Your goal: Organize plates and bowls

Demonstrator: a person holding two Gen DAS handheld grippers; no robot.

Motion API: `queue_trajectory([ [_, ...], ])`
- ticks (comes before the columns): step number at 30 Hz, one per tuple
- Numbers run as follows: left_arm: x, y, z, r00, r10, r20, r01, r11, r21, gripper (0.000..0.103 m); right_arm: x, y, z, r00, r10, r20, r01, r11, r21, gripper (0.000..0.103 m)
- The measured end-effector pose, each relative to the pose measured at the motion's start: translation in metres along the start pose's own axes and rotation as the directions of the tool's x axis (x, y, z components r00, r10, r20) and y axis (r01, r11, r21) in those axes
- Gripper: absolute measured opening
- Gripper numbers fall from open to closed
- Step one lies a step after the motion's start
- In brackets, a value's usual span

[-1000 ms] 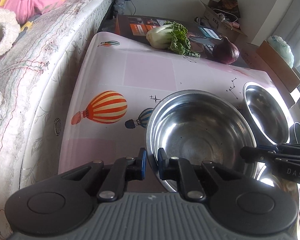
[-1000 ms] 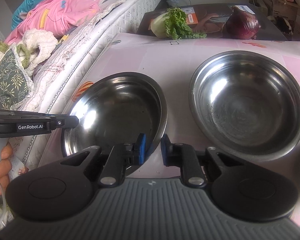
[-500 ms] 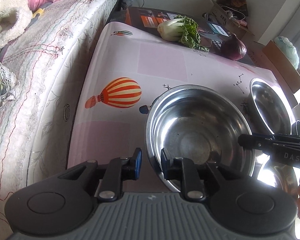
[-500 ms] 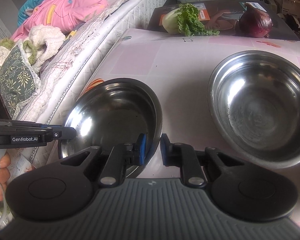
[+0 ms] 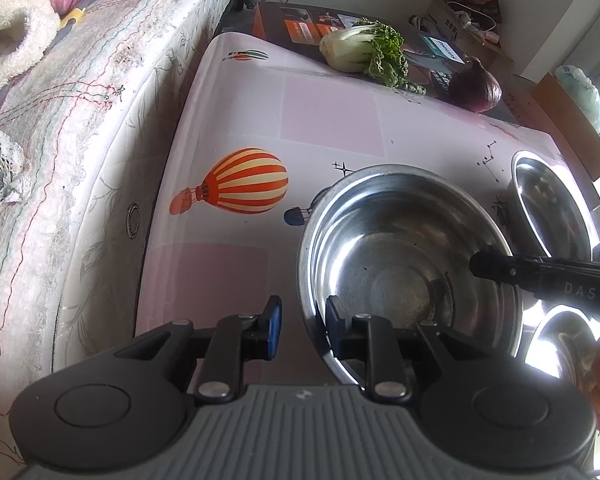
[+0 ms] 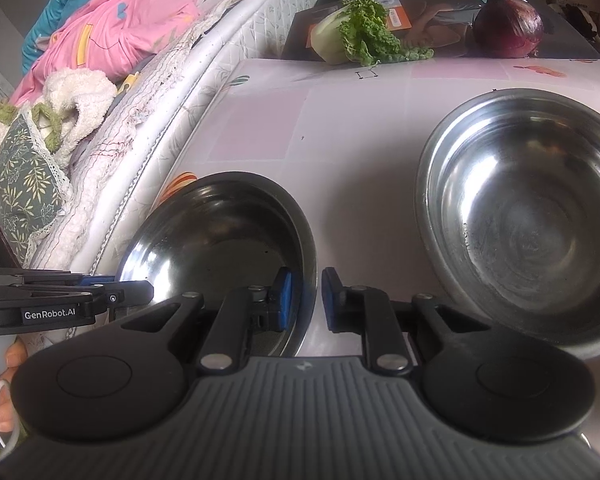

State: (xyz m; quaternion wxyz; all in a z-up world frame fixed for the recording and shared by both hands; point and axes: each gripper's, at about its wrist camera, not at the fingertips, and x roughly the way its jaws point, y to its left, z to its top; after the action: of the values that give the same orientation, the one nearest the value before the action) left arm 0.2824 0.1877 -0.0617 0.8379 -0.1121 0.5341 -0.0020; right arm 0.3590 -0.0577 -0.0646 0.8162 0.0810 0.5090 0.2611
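Note:
A steel bowl [image 5: 404,264] sits on the pink table; it also shows in the right wrist view [image 6: 220,236]. My left gripper [image 5: 300,320] is open, its jaws straddling the bowl's near left rim with a clear gap. My right gripper [image 6: 303,296] straddles the same bowl's right rim, jaws close to the rim on both sides; its body [image 5: 548,276] reaches in over the bowl. A second steel bowl [image 6: 524,216] sits to the right, seen also in the left wrist view [image 5: 552,208]. A third shiny dish [image 5: 560,340] lies at the lower right, partly hidden.
A bok choy [image 5: 364,50] and a red onion [image 5: 476,86] lie at the table's far end, on a dark box [image 6: 440,20]. A mattress [image 5: 80,128] with bedding runs along the table's left edge. Cardboard boxes [image 5: 572,128] stand far right.
The left gripper's jaws have spread wider around the bowl's rim. Both grippers and the bowl have shifted slightly left, and the right gripper's jaws have parted a little.

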Motion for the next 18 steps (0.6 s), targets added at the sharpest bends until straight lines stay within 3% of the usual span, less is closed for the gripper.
queue_trajectory([
  [5, 0.0013, 0.0023, 0.0004, 1.0, -0.006, 0.003, 0.006, 1.0, -0.013, 0.019, 0.0009, 0.0034, 0.0006, 1.0, 0.002, 0.0, -0.002, 1.0, -0.005, 0.01],
  [18, -0.0045, 0.0017, 0.0001, 1.0, 0.006, 0.021, -0.006, 1.0, -0.014, 0.019, -0.0047, 0.0076, 0.0011, 1.0, 0.015, 0.005, -0.015, 1.0, -0.018, 0.008],
])
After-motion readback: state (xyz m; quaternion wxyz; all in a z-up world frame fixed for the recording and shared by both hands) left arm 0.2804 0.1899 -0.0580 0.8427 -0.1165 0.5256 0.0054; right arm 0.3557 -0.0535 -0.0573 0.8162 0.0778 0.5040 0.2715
